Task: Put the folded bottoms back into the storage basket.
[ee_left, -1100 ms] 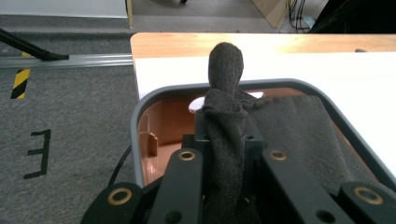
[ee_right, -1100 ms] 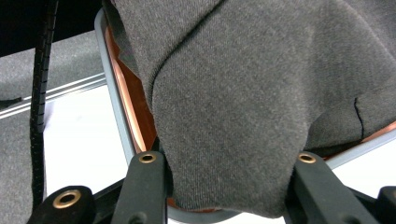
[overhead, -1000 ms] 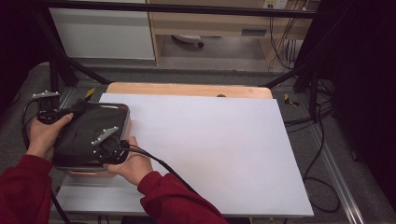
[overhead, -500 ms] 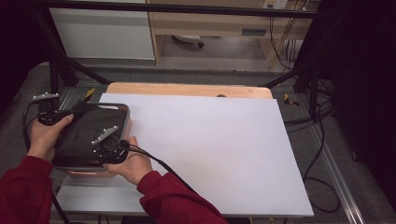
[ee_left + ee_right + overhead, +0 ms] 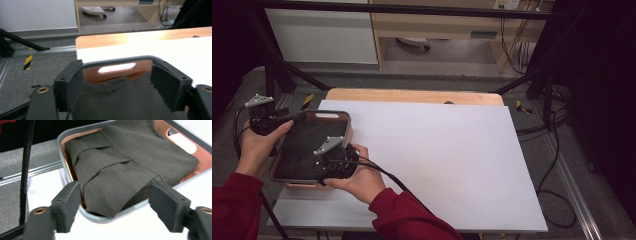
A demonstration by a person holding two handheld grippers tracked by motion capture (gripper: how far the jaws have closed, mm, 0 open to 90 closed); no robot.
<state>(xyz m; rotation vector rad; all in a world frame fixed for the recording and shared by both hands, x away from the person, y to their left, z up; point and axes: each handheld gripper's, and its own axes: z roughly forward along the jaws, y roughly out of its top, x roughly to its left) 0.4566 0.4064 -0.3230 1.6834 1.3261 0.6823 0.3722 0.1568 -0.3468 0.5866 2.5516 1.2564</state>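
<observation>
A grey-rimmed tray [image 5: 348,127] with a copper-coloured inside stands at the left edge of the white tabletop. A folded dark grey cloth [image 5: 309,147] lies in it. My left gripper [image 5: 276,120] is at the tray's far left corner, and my right gripper [image 5: 331,156] hangs over its near right side. Both pairs of jaws have just been opening. In the left gripper view the left gripper [image 5: 117,76] stands open above the cloth [image 5: 120,100], facing the tray's handle slot [image 5: 117,67]. In the right gripper view the right gripper [image 5: 116,191] stands open over the cloth [image 5: 125,162], its pads clear of it.
The white tabletop [image 5: 447,155] stretches out to the right of the tray, with a wooden strip [image 5: 412,95] along its far edge. Black frame posts [image 5: 272,65] rise at the left. Cables [image 5: 552,125] trail over the floor on the right.
Both grippers have opened and lifted slightly off the cloth. The cloth, bunched up under them before, now lies flat in the tray. The left hand has drawn back to the left.
</observation>
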